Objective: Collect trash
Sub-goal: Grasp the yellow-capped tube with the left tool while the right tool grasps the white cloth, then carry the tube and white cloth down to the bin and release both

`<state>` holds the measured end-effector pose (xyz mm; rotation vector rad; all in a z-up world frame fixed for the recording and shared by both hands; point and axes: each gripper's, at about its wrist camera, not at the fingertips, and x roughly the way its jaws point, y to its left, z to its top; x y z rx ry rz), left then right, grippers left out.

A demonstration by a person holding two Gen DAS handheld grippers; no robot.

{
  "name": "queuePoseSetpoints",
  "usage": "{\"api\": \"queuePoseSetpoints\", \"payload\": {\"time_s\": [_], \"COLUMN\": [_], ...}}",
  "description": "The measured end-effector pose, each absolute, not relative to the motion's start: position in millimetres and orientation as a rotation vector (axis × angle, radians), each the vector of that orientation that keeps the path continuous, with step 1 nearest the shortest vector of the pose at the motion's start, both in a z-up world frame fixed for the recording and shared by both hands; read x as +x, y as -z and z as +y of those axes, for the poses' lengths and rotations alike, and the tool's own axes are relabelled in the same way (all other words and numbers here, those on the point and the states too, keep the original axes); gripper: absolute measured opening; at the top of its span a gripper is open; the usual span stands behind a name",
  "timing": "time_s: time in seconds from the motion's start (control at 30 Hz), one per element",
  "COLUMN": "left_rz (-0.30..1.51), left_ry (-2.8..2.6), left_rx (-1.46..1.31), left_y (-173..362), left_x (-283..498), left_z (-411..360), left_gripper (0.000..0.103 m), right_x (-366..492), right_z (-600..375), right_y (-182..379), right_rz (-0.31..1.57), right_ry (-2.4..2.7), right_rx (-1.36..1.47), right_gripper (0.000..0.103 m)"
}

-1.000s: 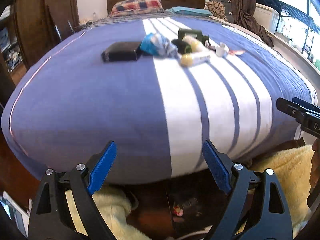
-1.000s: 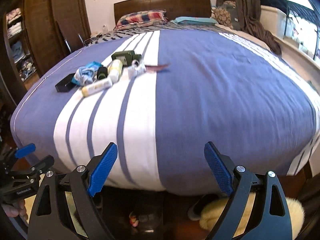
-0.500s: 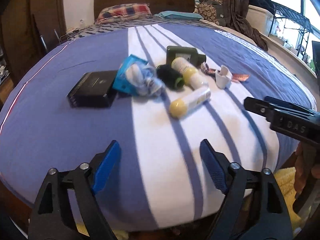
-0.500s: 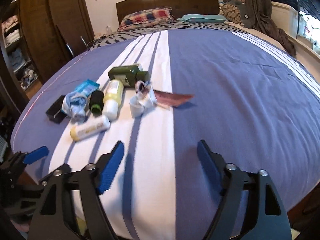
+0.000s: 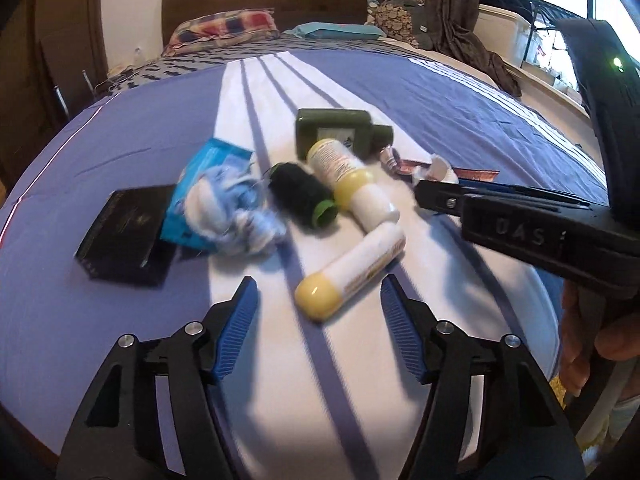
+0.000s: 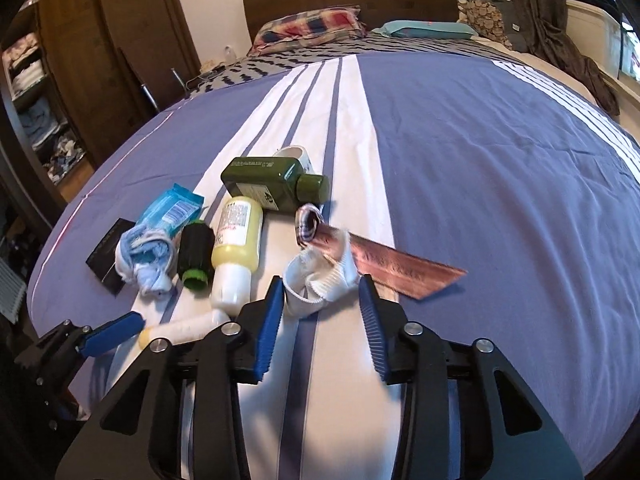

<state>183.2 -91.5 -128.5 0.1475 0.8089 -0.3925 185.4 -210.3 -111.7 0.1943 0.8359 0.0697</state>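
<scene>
Bed: blue bedspread [image 6: 460,152] with white stripes carries a cluster of items on its white band.
Left tool [image 5: 316,320]: jaws have just been closing, apart with nothing between them; the yellow-capped white tube [image 5: 352,268] lies just ahead of the tips.
Right tool [image 6: 322,316]: jaws have just been closing; the crumpled white paper cup [image 6: 316,284] sits between the blue pads, though contact cannot be told (motion blur).
Other trash: brown wrapper strip [image 6: 392,266] beside the cup; dark green bottle [image 6: 272,186]; yellow-and-white lotion bottle [image 6: 234,248]; black cylinder with green end [image 6: 195,252]; blue wipes pack [image 6: 170,210] and a crumpled blue-white wad [image 6: 142,264]; black flat box [image 5: 128,236].
</scene>
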Motion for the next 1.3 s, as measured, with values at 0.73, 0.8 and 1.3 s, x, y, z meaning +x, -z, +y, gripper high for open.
{"api": "queuePoseSetpoints", "payload": {"time_s": [0.73, 0.8, 1.3], "left_rz": [0.803, 0.801, 0.8], "left_ry": [0.441, 0.434, 0.404], "left_rx": [0.129, 0.128, 0.1], "left_y": [126.9, 127.5, 123.3], "left_x": [119.4, 109.0, 39.1], "left_z": [-79.6, -77.0, -54.8], "left_gripper": [0.02, 0.02, 0.02], "right_x": [104.9, 95.3, 16.2], "right_z": [-205.0, -200.7, -182.4], "right_y": [110.6, 111.1, 108.6], "right_rz": [0.81, 0.808, 0.782], "right_ry": [-0.08, -0.088, -0.123], "right_rx": [0.146, 0.136, 0.107], "right_gripper": [0.025, 0.024, 0.024]}}
